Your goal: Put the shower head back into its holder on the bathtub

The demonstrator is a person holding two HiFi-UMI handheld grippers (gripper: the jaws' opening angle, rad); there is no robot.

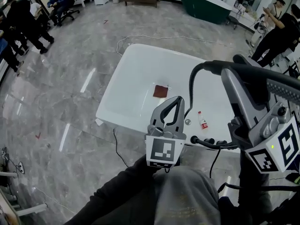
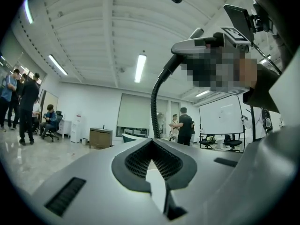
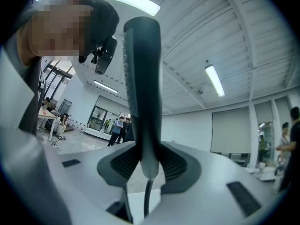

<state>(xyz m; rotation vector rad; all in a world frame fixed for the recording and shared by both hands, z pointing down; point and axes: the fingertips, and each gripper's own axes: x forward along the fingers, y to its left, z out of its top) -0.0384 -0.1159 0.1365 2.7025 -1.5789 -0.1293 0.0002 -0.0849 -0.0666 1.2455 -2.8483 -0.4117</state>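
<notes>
The white bathtub (image 1: 126, 78) stands ahead of me on the grey floor. My right gripper (image 1: 233, 76) is shut on the handle of the dark grey shower head (image 1: 276, 86), held up at the right, above the tub's near end. Its black hose (image 1: 191, 86) loops down to the dark fittings (image 1: 201, 141) on the tub's near rim. In the right gripper view the shower head (image 3: 143, 78) stands upright between the jaws of the right gripper (image 3: 149, 165). My left gripper (image 1: 178, 100) is shut on nothing and hovers over the near rim. The left gripper (image 2: 151, 144) points level.
A brown cloth (image 1: 161, 91) and a small bottle (image 1: 202, 121) lie in the tub. A thin cable (image 1: 117, 146) runs on the floor by the near corner. A dark green tub (image 1: 206, 3) stands at the back, with people (image 1: 276, 29) at both sides of the room.
</notes>
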